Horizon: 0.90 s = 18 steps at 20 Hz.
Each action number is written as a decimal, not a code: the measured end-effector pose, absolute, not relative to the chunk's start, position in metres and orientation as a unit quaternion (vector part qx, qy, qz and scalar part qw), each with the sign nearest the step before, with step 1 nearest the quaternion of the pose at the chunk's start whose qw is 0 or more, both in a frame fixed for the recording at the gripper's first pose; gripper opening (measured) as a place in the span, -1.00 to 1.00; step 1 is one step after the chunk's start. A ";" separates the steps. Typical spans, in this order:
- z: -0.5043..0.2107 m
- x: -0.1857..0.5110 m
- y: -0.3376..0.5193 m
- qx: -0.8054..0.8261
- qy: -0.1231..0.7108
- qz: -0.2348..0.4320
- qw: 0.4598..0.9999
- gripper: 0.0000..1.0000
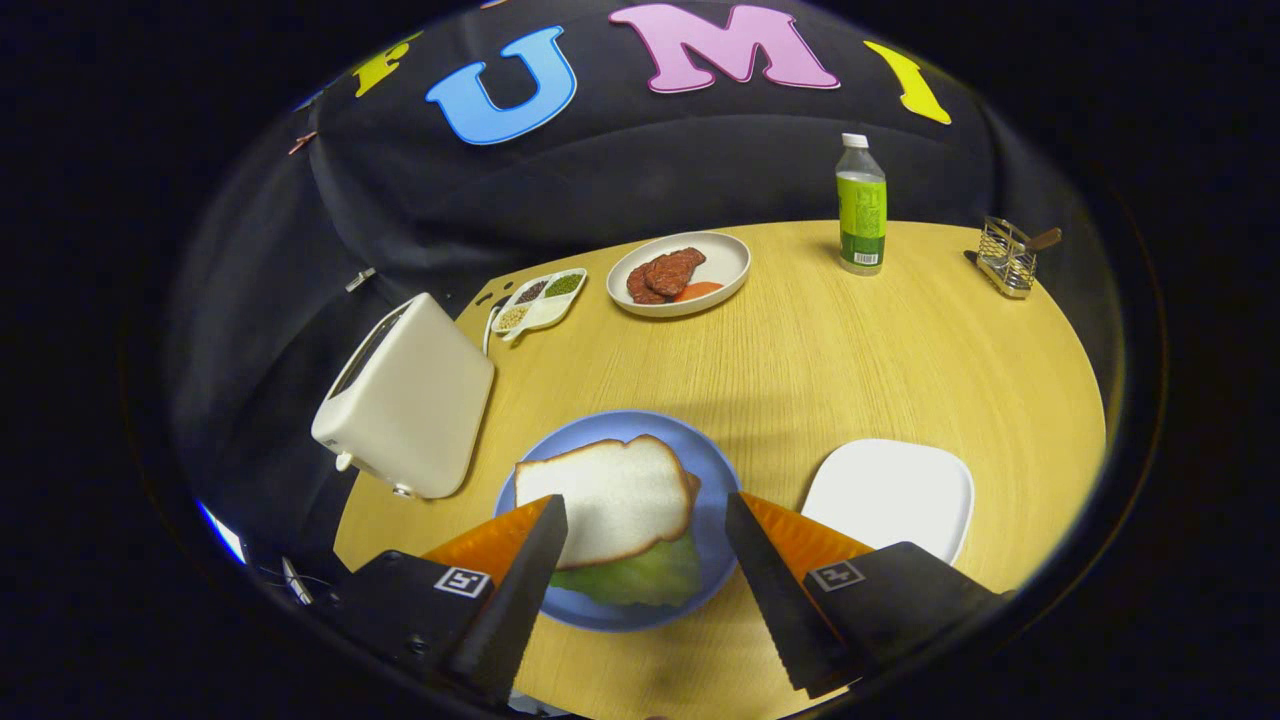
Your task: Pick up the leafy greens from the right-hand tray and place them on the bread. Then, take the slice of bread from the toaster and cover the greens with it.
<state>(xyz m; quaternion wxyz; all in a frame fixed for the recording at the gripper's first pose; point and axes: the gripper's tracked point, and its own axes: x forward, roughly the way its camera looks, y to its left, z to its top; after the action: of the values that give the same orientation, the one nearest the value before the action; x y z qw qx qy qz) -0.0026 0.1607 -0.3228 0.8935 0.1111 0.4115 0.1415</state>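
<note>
— While the gripper (645, 550) hangs over the near edge of the bench (850, 350), how do its fingers stand?

— Spread wide, with nothing held. Neither finger touches anything that I can see.

— And what lies between them?

— A blue plate (715, 480), just ahead of the fingertips and partly between them. On it a slice of bread (610, 495) lies flat on top of the leafy greens (640, 578), whose green edge sticks out on the side nearest the gripper. Whether another slice lies under the greens I cannot tell.

— What is beside the plate?

— To the right of the right finger, a white square tray (890, 495), close to the plate but apart from it. To the left, ahead of the left finger, a white toaster (410, 400) at the bench's edge.

— Farther out?

— Beyond the toaster, a small divided dish (540, 300) with grains or spices. Next to it, straight ahead and well beyond the plate, a white oval dish (725, 262) with pieces of meat (665, 275) and something orange. Farther right stands a bottle (861, 205) with a green label, upright, and at the far right a small wire rack (1005, 258).
</note>
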 end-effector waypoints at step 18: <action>-0.069 0.040 0.023 0.015 0.152 0.116 0.981 0.98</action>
<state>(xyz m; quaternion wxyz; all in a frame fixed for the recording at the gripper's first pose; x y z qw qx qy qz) 0.0401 0.0229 -0.0691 0.9814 0.0149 0.1519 0.1161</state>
